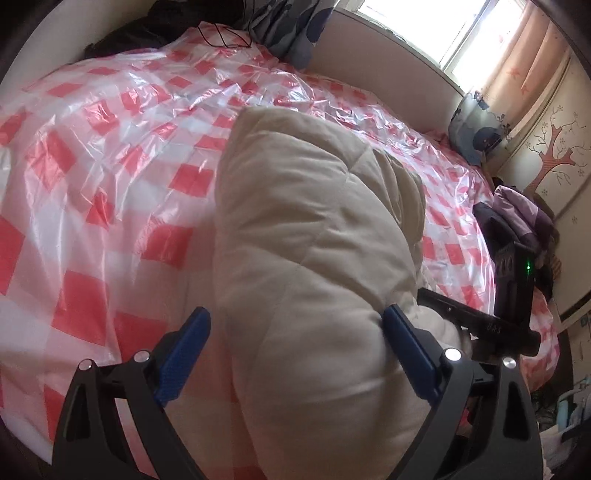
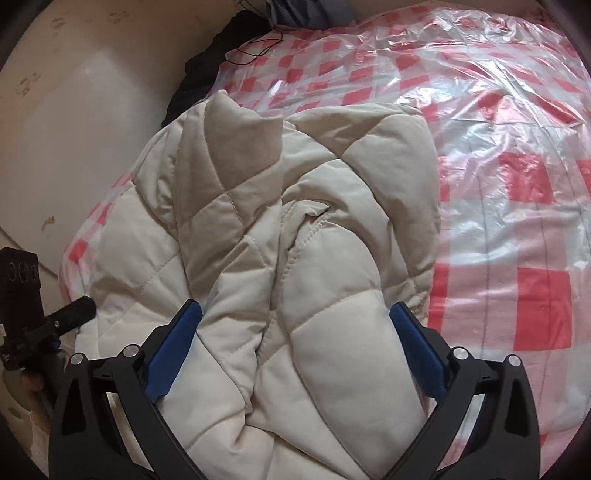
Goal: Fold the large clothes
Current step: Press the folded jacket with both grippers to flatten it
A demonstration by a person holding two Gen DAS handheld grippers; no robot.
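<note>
A cream quilted puffer jacket (image 1: 314,229) lies bunched on a bed covered by a red-and-white checked plastic sheet (image 1: 110,166). My left gripper (image 1: 295,325) is wide open, its blue fingers (image 1: 184,354) on either side of a thick fold of the jacket. In the right wrist view the jacket (image 2: 277,221) is folded over itself with its collar at the far end. My right gripper (image 2: 295,321) is also wide open, its blue fingers (image 2: 417,343) straddling the near padded folds. The right gripper's body (image 1: 513,280) shows in the left wrist view, the left one (image 2: 22,295) in the right wrist view.
Dark clothes (image 1: 122,37) and a blue patterned pillow (image 1: 291,26) lie at the head of the bed. Another pillow (image 1: 476,129) and purple clothes (image 1: 521,210) sit at the right side. The checked sheet (image 2: 498,184) stretches to the right. A beige wall (image 2: 74,110) stands on the left.
</note>
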